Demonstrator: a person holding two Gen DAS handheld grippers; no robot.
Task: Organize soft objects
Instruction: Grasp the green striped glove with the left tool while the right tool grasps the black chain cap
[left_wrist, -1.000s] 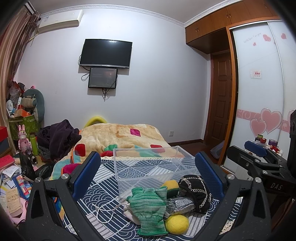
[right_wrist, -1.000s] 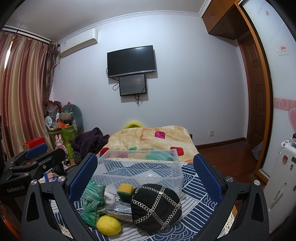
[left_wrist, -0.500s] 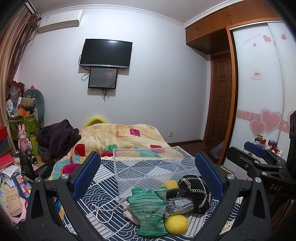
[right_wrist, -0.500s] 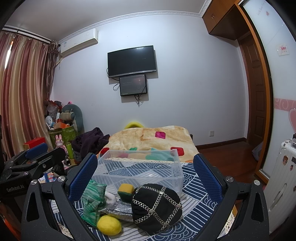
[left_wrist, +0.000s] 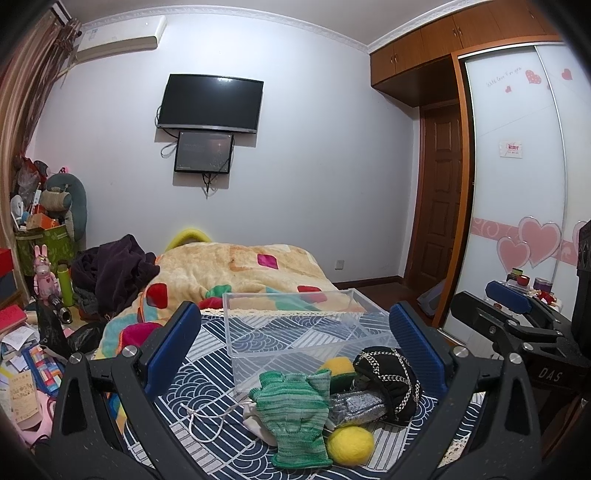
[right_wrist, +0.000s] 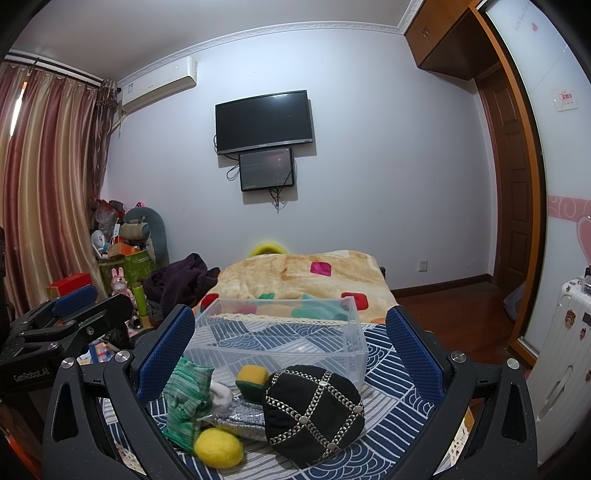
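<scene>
while both grippers are hanging above the near end of the bed (left_wrist: 207, 343), the soft things are lying in a loose heap on the blue-and-white patterned cover, and nothing is being held. the left gripper (left_wrist: 295, 343) is showing its jaws spread wide, blue pads well apart, framing the heap from above. the right gripper (right_wrist: 290, 343) is doing the same, jaws wide and gripping nothing.

the clear plastic bin (left_wrist: 295, 325) is sitting just beyond the heap, toward the far side, with only the cover pattern showing through its walls. the green knitted glove (left_wrist: 295, 410) is lying nearest in the left wrist view, fingers pointing toward the bin. the yellow felt ball (left_wrist: 349, 445) is resting just right of the glove's cuff. the black studded cap (right_wrist: 314, 410) is sitting on the right side of the heap, dome up, filling the near middle of the right wrist view. the silver glittery cloth (left_wrist: 354, 404) is lying between glove and cap, touching both. the yellow-and-green sponge (right_wrist: 252, 380) is sitting close against the bin's near wall. a white pouch with a drawstring (left_wrist: 210, 421) is peeking out at the glove's left.

a beige patchwork blanket (right_wrist: 306, 280) is covering the far half of the bed.
</scene>
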